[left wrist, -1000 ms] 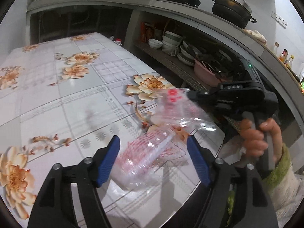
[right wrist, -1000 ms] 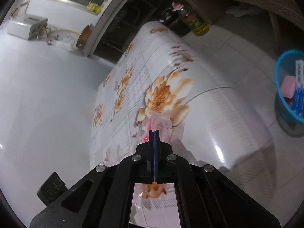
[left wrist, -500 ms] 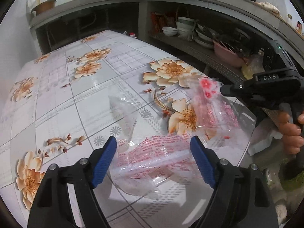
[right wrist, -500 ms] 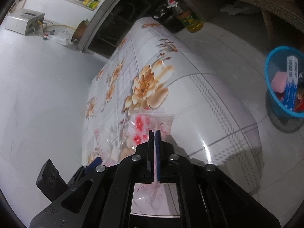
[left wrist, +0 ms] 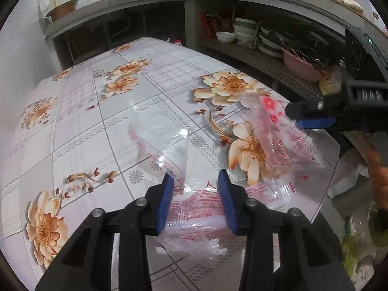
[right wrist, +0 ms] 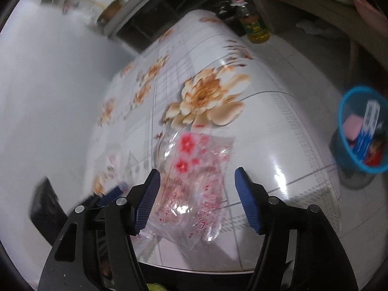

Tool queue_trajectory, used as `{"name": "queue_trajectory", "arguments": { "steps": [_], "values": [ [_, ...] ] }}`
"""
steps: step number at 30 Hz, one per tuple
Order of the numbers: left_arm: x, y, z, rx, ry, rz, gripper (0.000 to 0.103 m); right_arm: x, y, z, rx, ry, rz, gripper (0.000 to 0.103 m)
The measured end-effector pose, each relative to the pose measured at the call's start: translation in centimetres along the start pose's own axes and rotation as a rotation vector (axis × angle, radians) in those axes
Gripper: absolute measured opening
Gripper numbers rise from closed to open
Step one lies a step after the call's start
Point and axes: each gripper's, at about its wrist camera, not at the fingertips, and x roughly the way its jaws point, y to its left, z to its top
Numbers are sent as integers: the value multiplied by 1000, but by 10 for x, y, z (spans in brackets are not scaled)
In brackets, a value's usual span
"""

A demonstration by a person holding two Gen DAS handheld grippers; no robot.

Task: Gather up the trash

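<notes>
Clear plastic wrappers with red print lie on the flowered table [left wrist: 80, 131]. In the left wrist view, my left gripper [left wrist: 196, 195] stands partly closed around one crumpled red-printed wrapper [left wrist: 201, 208] near the table's front edge. A second clear wrapper [left wrist: 160, 143] lies just beyond it. A clear bag with red flowers [left wrist: 281, 140] lies to the right, beside my right gripper's fingers [left wrist: 315, 122]. In the right wrist view, my right gripper [right wrist: 197, 201] is open with that flowered bag [right wrist: 194, 177] lying between its fingers on the table.
A blue bin [right wrist: 363, 131] holding pink and blue items stands on the floor right of the table. An oil bottle [right wrist: 255, 28] stands on the floor beyond the table's far end. Shelves with bowls [left wrist: 242, 34] and a pink basin [left wrist: 303, 65] run along the right.
My right gripper has opened and released the flowered bag, which now lies on the table. My left gripper's fingers have narrowed around the crumpled wrapper.
</notes>
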Motion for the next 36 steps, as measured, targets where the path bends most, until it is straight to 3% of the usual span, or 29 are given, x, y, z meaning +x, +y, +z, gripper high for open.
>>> {"name": "queue_trajectory", "arguments": {
  "steps": [3, 5, 6, 11, 14, 18, 36],
  "values": [
    [0, -2, 0, 8, -3, 8, 31, 8, 22, -6, -118, 0, -123, 61],
    [1, -1, 1, -2, 6, -10, 22, 13, 32, -10, -175, -5, -188, 48],
    [1, -1, 1, -7, 6, -13, 21, 14, 34, -11, -188, -7, -204, 46],
    [2, 2, 3, -23, 10, -22, 9, 18, 34, -12, -217, -5, -245, 12],
    [2, 4, 3, -33, 5, -28, 6, 19, 32, -10, -210, -10, -242, 5],
    [-1, 6, 4, -50, -5, -34, 3, 12, 29, -11, -177, -22, -212, 0],
    [-35, 15, 28, -148, -109, -118, 0, -51, 18, 5, -91, -194, -175, 0]
  ]
}}
